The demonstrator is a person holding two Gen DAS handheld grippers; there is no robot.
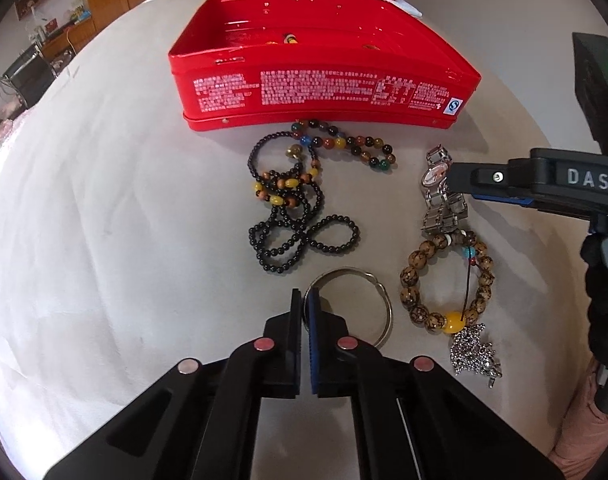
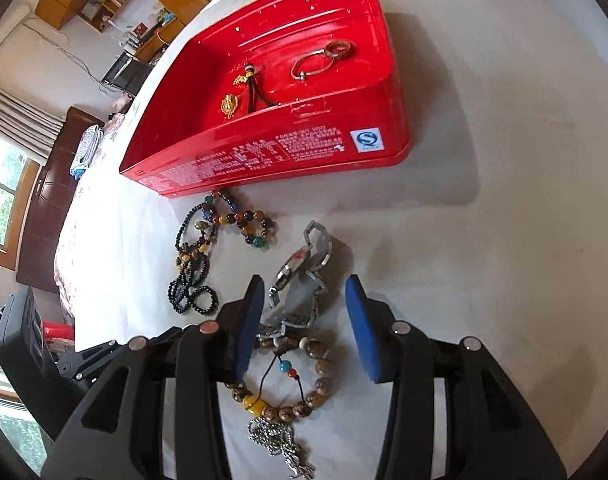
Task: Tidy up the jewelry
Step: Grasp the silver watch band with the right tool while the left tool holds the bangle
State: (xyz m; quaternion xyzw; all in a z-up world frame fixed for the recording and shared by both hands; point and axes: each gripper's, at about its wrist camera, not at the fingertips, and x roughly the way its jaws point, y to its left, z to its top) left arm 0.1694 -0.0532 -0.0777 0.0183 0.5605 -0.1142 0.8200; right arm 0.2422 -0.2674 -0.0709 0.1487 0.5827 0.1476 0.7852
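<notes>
Though left tongs [image 1: 302,300] hide part of the silver ring [image 1: 368,304] they pinch, red tin [image 2: 356,92] w/ bangle [image 2: 310,66] & gold charm [image 2: 228,105] shows; right tongs [image 2: 304,292] gape over watch [image 2: 293,280] on bench.

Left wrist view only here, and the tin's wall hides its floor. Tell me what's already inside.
Observer: A silver open bangle lies on the red tin's floor.
Operator: Keep listing.
Observer: A brown ring rests against the bangle's far end.
Operator: Now the right tongs.
Observer: Open, one pad either side of the watch.
</notes>
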